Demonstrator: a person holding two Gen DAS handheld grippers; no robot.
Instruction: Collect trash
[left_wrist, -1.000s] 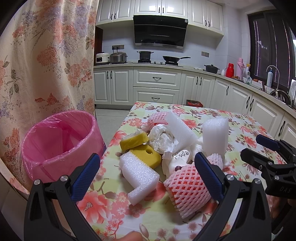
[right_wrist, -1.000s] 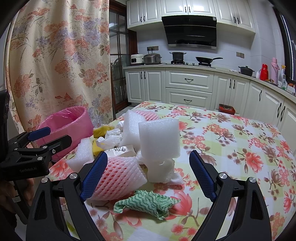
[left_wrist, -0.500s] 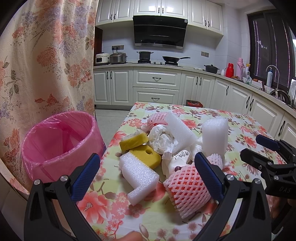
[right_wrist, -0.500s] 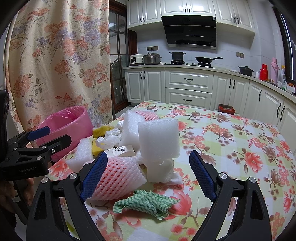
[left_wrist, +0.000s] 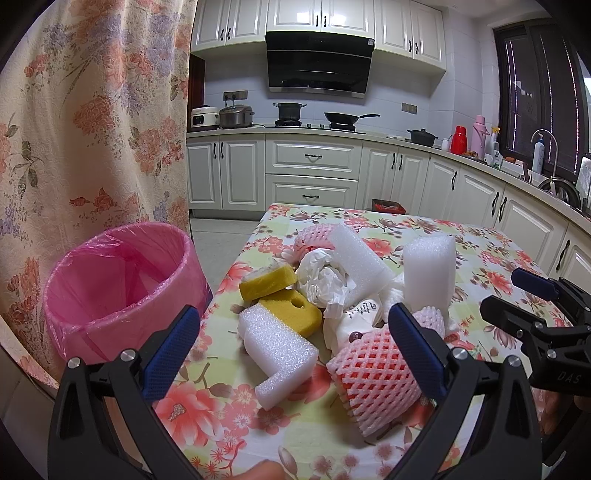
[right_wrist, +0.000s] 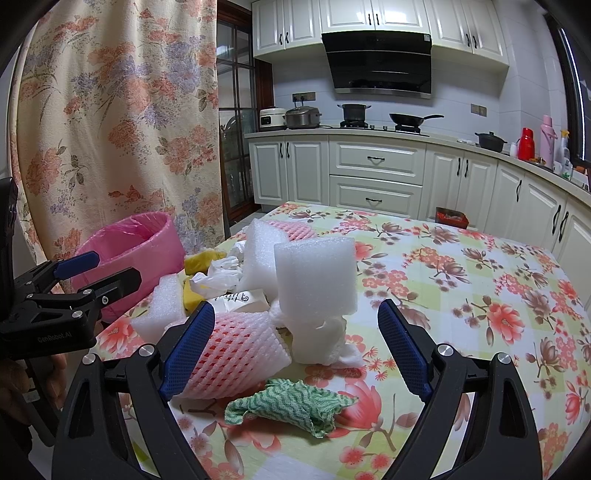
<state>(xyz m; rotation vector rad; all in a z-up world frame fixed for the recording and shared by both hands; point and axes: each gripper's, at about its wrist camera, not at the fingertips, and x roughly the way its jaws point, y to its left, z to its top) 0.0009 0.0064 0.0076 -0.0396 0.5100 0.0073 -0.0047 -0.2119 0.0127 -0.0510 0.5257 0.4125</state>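
A kitchen, with a floral table (left_wrist: 480, 236) before me. My left gripper (left_wrist: 291, 350) and right gripper (right_wrist: 295, 347) both hang with fingers spread, holding nothing. Just ahead lies the trash pile, a pink net sleeve (left_wrist: 373, 376) nearest. Left of the pile stands the pink bin (left_wrist: 122, 288). Only the right view shows a green cloth (right_wrist: 291, 404) before the pile.

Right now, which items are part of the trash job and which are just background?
Job: pink bin, white foam blocks, pink foam net, yellow sponges, crumpled paper, green cloth.
Background: floral curtain, pots, red thermos.
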